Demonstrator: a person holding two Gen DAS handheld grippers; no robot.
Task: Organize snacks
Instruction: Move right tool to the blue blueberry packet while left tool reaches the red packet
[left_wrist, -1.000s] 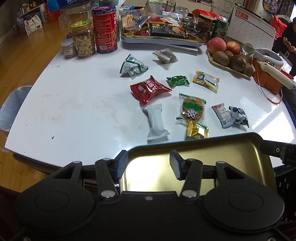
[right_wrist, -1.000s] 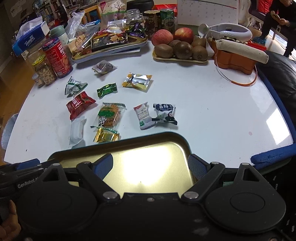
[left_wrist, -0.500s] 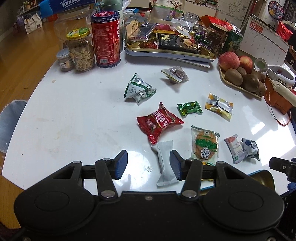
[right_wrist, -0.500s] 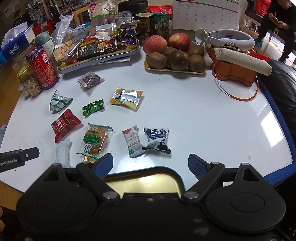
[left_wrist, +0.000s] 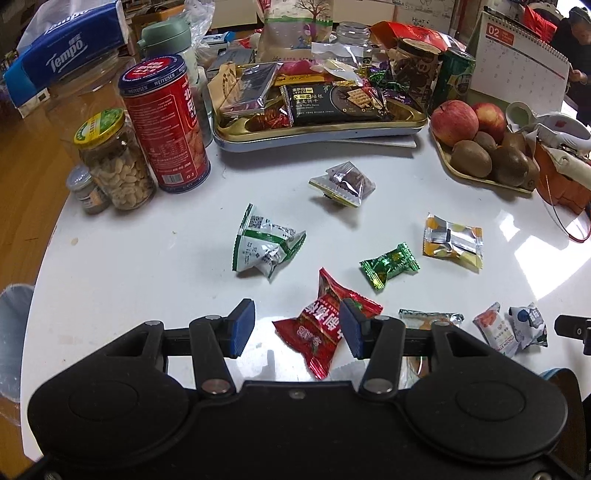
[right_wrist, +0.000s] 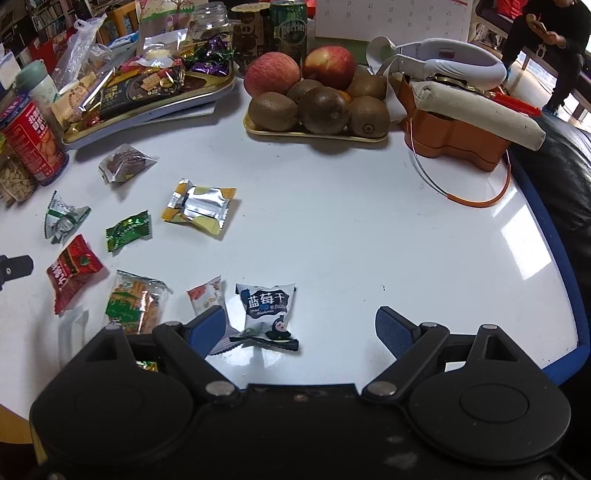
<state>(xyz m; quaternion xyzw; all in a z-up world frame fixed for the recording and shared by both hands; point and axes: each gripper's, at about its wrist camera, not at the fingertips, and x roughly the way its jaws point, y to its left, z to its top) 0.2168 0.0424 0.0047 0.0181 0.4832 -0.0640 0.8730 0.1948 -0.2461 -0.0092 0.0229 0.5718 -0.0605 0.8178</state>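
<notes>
While both my jaws stand apart over the surface (left_wrist: 129, 266), left gripper (left_wrist: 297, 325) above the red snack packet (left_wrist: 321, 328), right gripper (right_wrist: 301, 334) with the blueberry packet (right_wrist: 266, 308) at its ten o'clock, a careless close could pinch neighbouring wrappers

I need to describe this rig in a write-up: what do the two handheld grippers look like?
Both look alike. The left gripper and right gripper each have a matte black plastic body with two round raised discs, black linkage arms joined by silver rivets, and two fingers ending in blue ribbed pads. No cables, markings, sleeves or hands show in either view.
</notes>
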